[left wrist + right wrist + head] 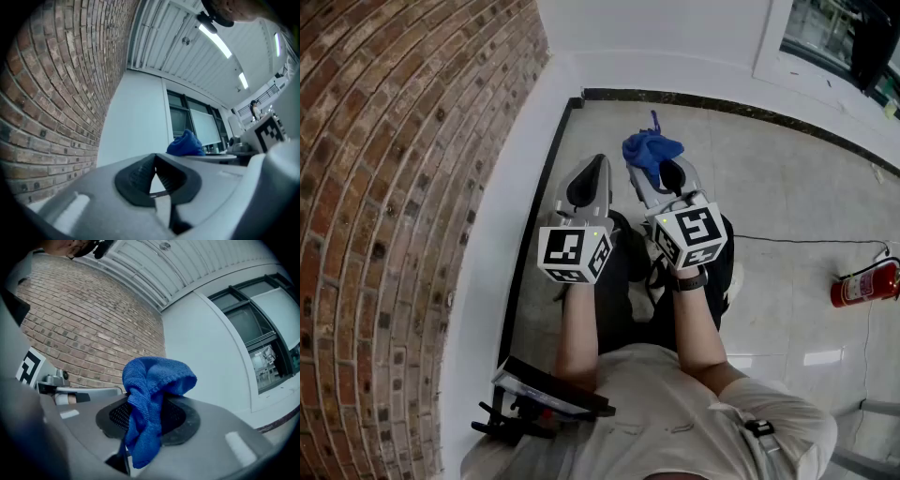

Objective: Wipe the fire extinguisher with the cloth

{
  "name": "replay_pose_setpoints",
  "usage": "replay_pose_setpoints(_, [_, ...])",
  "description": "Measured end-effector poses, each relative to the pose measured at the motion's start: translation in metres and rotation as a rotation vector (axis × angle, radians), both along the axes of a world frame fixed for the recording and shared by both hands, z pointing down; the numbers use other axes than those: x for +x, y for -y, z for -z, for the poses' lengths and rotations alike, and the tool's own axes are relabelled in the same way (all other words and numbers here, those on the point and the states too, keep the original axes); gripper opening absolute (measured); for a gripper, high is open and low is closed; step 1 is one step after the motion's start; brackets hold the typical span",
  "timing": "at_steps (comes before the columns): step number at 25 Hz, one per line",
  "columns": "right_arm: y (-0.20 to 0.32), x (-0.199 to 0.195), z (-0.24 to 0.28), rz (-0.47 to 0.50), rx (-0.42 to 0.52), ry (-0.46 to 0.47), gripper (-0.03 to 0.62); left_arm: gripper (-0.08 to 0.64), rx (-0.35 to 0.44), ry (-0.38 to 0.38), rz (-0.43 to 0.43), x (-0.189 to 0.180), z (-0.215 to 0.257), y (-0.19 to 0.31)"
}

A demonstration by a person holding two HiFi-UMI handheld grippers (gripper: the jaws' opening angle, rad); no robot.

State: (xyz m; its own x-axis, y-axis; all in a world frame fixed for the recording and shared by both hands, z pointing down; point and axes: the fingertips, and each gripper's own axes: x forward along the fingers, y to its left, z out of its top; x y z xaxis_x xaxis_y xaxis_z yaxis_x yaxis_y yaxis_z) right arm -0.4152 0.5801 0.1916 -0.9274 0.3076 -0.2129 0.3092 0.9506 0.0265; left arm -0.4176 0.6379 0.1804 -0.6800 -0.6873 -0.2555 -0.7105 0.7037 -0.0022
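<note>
Grey floor [787, 187] | red fire extinguisher [865, 283] lying down | right claw [144, 414] grips blue cloth [154, 376] | left claw [155, 160] closed

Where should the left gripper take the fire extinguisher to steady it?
The fire extinguisher lies on its side on the floor, and its round red body looks too wide. I'd grip the narrower valve end from above. Which end that is can't be told at this size.

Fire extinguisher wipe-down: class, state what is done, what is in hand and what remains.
Done: the blue cloth is clamped in the right tool. In hand: nothing more; the left tool is shut and empty. Left: the red fire extinguisher sits on the floor off to the right, well apart from the cloth, so all the wiping remains.
</note>
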Motion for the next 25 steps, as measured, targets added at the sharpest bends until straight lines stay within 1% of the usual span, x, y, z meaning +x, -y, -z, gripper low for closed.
replay_pose_setpoints(4, [0.0, 0.003, 0.001, 0.002, -0.005, 0.001, 0.127, -0.005, -0.005, -0.005, -0.004, 0.002, 0.0, 0.001])
replay_pose_setpoints(7, [0.005, 0.006, 0.0, -0.012, -0.013, 0.003, 0.127, -0.005, -0.007, -0.003, -0.025, 0.002, 0.001, 0.007])
replay_pose_setpoints(10, [0.017, 0.01, -0.003, -0.048, -0.016, 0.0, 0.127, -0.005, -0.001, -0.003, -0.073, 0.002, 0.005, 0.023])
replay_pose_setpoints(13, [0.044, 0.016, -0.003, -0.106, -0.018, -0.002, 0.127, -0.005, 0.006, 0.005, -0.139, 0.005, 0.009, 0.054])
replay_pose_setpoints(15, [0.071, 0.022, -0.001, -0.164, -0.016, 0.001, 0.127, -0.005, 0.006, 0.012, -0.195, 0.009, 0.011, 0.083])
replay_pose_setpoints(17, [0.105, 0.032, 0.001, -0.241, -0.01, 0.004, 0.129, -0.005, 0.001, 0.016, -0.271, 0.016, 0.011, 0.118])
replay_pose_setpoints(21, [0.182, 0.068, 0.004, -0.443, -0.002, 0.01, 0.129, -0.005, -0.016, 0.015, -0.46, 0.042, 0.009, 0.202])
replay_pose_setpoints(25, [0.258, 0.11, 0.01, -0.63, -0.011, 0.017, 0.129, -0.005, -0.023, 0.017, -0.629, 0.076, 0.011, 0.278])
